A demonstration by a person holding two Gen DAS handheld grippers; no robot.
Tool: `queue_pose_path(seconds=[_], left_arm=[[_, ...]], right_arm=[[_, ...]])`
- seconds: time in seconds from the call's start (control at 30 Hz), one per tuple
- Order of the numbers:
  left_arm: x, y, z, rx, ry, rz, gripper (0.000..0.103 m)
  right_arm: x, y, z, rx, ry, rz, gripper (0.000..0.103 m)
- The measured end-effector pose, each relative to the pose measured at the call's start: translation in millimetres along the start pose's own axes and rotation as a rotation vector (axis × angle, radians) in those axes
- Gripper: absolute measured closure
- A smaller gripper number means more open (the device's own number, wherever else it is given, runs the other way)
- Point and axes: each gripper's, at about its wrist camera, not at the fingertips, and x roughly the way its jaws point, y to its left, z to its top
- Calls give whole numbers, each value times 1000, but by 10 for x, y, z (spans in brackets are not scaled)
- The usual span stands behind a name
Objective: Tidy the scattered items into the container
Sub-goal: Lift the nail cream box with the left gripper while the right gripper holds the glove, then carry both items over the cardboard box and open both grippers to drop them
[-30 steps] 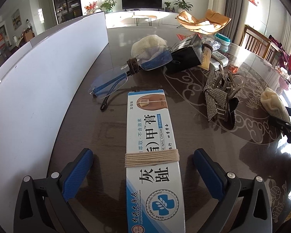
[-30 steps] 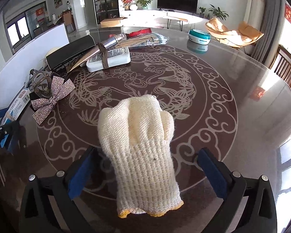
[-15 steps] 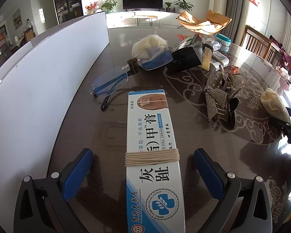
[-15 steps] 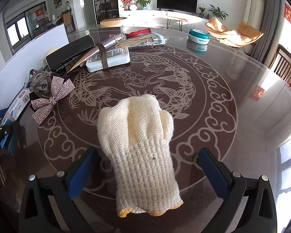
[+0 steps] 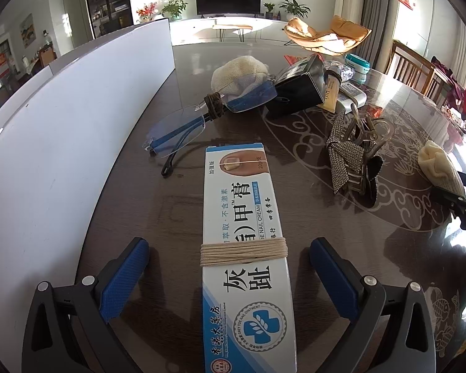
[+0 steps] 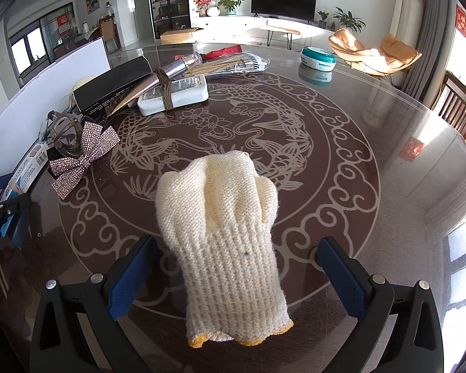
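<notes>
- Right now my left gripper [image 5: 230, 275] is spread wide, its blue pads on either side of the nail cream box [image 5: 244, 242] without touching it.
- That box lies flat on the table [image 5: 158, 205], long axis running straight away from me, the toe picture at the far end and the round logo at the near end; a band of beige string [image 5: 244, 251] crosses it just between my pads.
- Beyond its far end lie the glasses [image 5: 202, 118], slanting from near left to far right.
- Left of the box, a strip of bare tabletop runs up to the white container wall [image 5: 62, 143]; on the right there is more open surface before the rhinestone bow clip [image 5: 351, 158].
- My right gripper [image 6: 237, 275] is also spread, pads clear of the knitted glove [image 6: 230, 230] lying between them.
- This glove's long axis points away from me, yellow-edged cuff near, folded fingers far.
- Ahead and to the right of the glove the table is open up to its curved edge; far left sit the bow clip, a black box [image 6: 115, 85] and a tied white bottle [image 6: 174, 94].
</notes>
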Motion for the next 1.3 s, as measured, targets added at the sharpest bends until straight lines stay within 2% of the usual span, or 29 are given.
queue_pose_path(seconds=[0.43, 0.63, 0.77, 0.83, 0.93, 0.97, 1.0, 1.03, 1.07, 1.1, 1.13, 1.17, 1.2, 1.23, 1.3], left_arm=[[12, 10, 12, 3, 6, -3, 0], [-11, 48, -38, 37, 12, -26, 0], [-1, 63, -7, 56, 43, -40, 0], [26, 58, 40, 60, 72, -40, 0], [42, 61, 68, 60, 85, -37, 0], [28, 58, 68, 61, 77, -38, 6], [-5, 48, 72, 64, 59, -41, 25], [-33, 33, 84, 69, 46, -45, 36], [-52, 17, 98, 73, 42, -51, 55], [-57, 6, 111, 72, 47, -55, 59], [-62, 4, 120, 66, 49, -59, 59], [-79, 9, 111, 54, 47, -74, 59], [-99, 19, 95, 38, 46, -90, 59], [-128, 23, 71, 25, 43, -102, 59], [-221, 16, 4, 15, 23, -116, 59]], right_arm=[[0, 0, 0, 0, 1, -1, 0], [0, 0, 0, 0, 1, -1, 0], [3, -4, 4, 0, 4, 4, 0], [10, -11, 22, -11, 16, 12, 0], [30, -32, 92, -47, 80, 34, 0], [25, -38, 112, -62, 99, 42, 0], [4, -37, 132, -80, 106, 46, 0], [-25, -29, 152, -104, 105, 47, 0], [-50, -18, 171, -130, 100, 46, 0], [-64, -7, 187, -151, 100, 48, 1], [-66, 0, 201, -165, 109, 57, 10], [-52, 1, 211, -171, 131, 70, 25], [-58, -8, 221, -161, 143, 92, 61], [-88, -17, 234, -146, 144, 95, 65], [-192, 5, 249, -140, 127, 79, 66]])
